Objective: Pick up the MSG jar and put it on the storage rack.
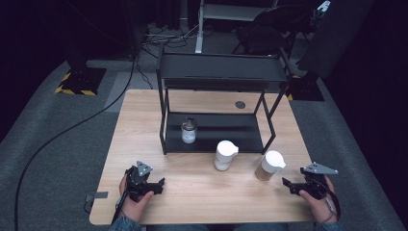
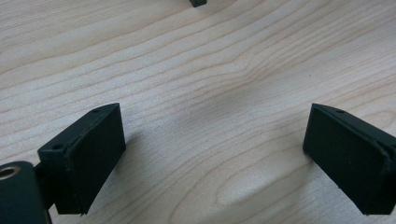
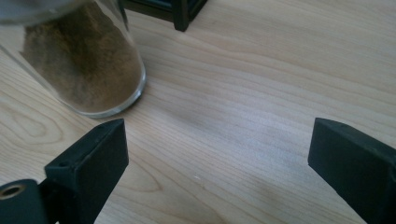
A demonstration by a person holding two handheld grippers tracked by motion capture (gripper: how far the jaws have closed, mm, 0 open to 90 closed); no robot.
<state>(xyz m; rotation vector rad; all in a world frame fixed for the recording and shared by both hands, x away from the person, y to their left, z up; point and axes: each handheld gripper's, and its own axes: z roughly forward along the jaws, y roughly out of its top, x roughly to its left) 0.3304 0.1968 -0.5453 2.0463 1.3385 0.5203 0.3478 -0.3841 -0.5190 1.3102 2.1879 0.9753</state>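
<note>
Both tools rest low over the counter (image 1: pixel 202 192), jaws spread wide, gripping nothing. The brown-powder jar (image 1: pixel 269 165) stands just ahead-left of the right tool (image 1: pixel 292 185); the left tool (image 1: pixel 156 185) sits well apart from it.

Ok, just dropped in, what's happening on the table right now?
A person holds a gripper in each hand near the front edge of the wooden table, and neither grips anything. The left gripper is open over bare wood. The right gripper is open too, close to the jar of brown powder with a white lid. A second white-lidded jar stands in front of the black rack, and a small jar sits on the rack's lower shelf.
</note>
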